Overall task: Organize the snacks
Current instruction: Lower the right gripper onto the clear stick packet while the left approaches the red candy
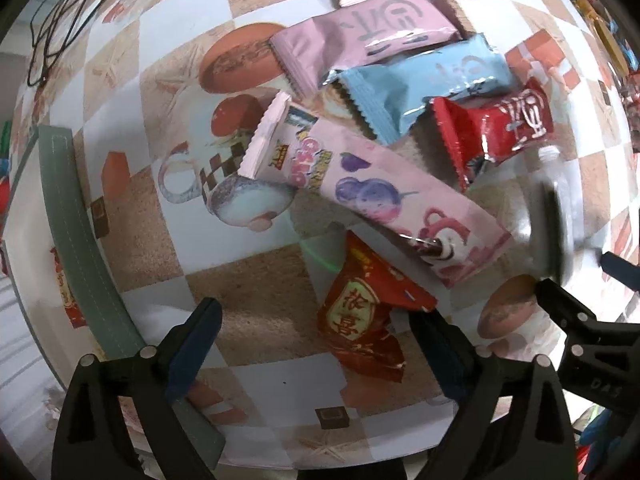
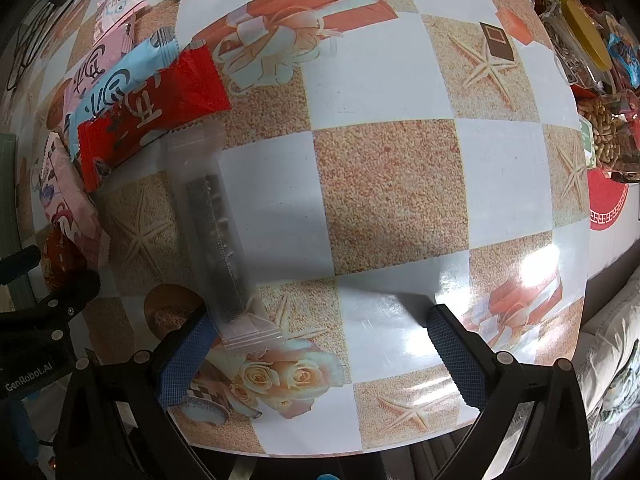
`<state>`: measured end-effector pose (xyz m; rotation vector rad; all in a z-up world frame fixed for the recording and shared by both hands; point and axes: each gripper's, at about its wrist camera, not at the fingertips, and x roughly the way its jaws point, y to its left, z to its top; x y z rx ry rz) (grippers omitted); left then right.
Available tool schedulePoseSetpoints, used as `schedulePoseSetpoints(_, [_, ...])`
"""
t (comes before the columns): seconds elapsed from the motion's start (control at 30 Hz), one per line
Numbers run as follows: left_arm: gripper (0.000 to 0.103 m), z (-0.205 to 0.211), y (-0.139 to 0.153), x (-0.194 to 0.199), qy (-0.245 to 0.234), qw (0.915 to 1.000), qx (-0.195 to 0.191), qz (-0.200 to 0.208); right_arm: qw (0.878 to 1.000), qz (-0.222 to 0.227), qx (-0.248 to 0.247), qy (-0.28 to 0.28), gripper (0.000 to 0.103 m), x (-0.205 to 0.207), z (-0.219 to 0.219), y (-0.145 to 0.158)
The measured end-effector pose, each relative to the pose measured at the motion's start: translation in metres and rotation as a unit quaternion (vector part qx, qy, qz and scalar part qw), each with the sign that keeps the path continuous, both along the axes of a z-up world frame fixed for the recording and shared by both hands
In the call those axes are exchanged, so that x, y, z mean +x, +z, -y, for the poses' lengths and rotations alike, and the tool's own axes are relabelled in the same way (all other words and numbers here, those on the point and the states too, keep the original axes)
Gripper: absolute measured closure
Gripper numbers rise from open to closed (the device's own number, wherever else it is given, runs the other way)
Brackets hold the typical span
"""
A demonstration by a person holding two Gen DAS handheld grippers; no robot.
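Observation:
Snack packets lie in a row on the checkered tablecloth. In the left wrist view I see a pink packet (image 1: 360, 36), a light blue packet (image 1: 424, 84), a red packet (image 1: 500, 132), a long pink stick pack with grapes (image 1: 360, 188) and a small red-orange candy bag (image 1: 364, 312). My left gripper (image 1: 316, 340) is open, and the candy bag lies between its fingers. My right gripper (image 2: 324, 344) is open. A clear packet with dark contents (image 2: 216, 236), blurred, lies by its left finger (image 2: 184, 360). The red packet (image 2: 148, 112) and blue packet (image 2: 116, 84) lie beyond it.
A green strip (image 1: 80, 240) lies at the table's left edge. Black cables (image 1: 56, 28) lie at the far left. A pile of other snacks and peanuts (image 2: 604, 136) sits at the table's right edge. The other gripper's black body (image 1: 588, 332) shows at the right of the left wrist view.

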<state>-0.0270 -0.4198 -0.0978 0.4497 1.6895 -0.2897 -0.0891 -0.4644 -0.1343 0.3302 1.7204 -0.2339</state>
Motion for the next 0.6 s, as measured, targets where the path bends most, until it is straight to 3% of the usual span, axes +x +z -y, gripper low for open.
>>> schedulePoseSetpoints(0.17, [0.002,0.001,0.000,-0.001,0.000,1.0000,-0.002,0.000,1.000,-0.001,0.000,0.000,0.000,0.000,0.000,0.000])
schedulePoseSetpoints(0.2, [0.001,0.003,-0.010,0.002,0.000,1.0000,-0.002,0.001,1.000,-0.001,0.000,0.000,0.000,0.001,0.000,0.000])
schedulePoseSetpoints(0.37, [0.000,-0.048,-0.012,0.004,0.016,0.9997,-0.016,-0.011,1.000,0.000,0.000,0.000,0.000,0.000,0.001,0.000])
schedulePoseSetpoints(0.6, [0.000,-0.060,-0.019,0.006,0.013,0.9996,-0.023,-0.011,1.000,0.005,-0.001,0.001,0.000,-0.003,0.003,-0.002])
